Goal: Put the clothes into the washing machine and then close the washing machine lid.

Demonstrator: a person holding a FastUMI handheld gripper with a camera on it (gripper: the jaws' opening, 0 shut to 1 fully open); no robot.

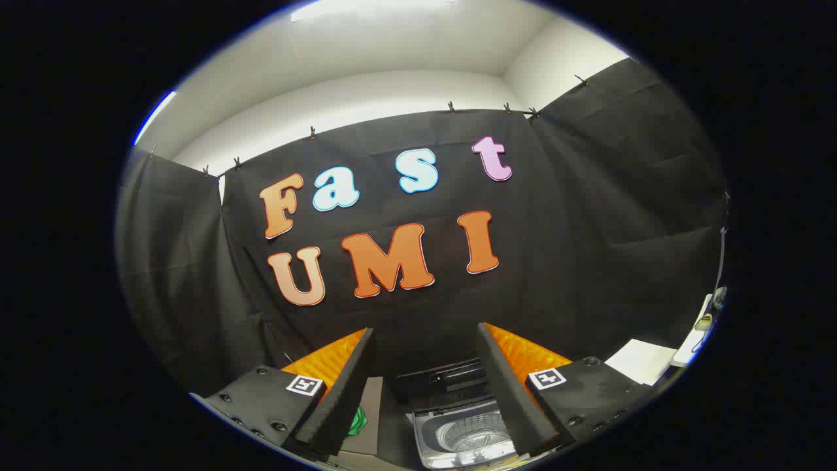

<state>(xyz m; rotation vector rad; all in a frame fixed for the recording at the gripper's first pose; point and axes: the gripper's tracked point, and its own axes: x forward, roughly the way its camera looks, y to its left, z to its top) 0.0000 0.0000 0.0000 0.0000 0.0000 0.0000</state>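
Note:
My gripper point(425, 340) is open, its two fingers spread wide with nothing between them. It is raised and looks toward the booth's black back wall. Low between the fingers sits a small washing machine point(461, 435) with its lid point(448, 378) standing up behind it. The drum point(472, 437) is open and shows bare ribbed metal. A bit of green cloth point(357, 422) lies to the left of the machine, just beside the left finger point(343, 392). Most of the cloth is hidden behind that finger.
A grey-brown box or stand point(369, 412) is beside the green cloth, left of the machine. To the right, beyond the right finger, lies a white sheet point(641, 361) on a surface, with a white device point(700, 330) and cable farther right.

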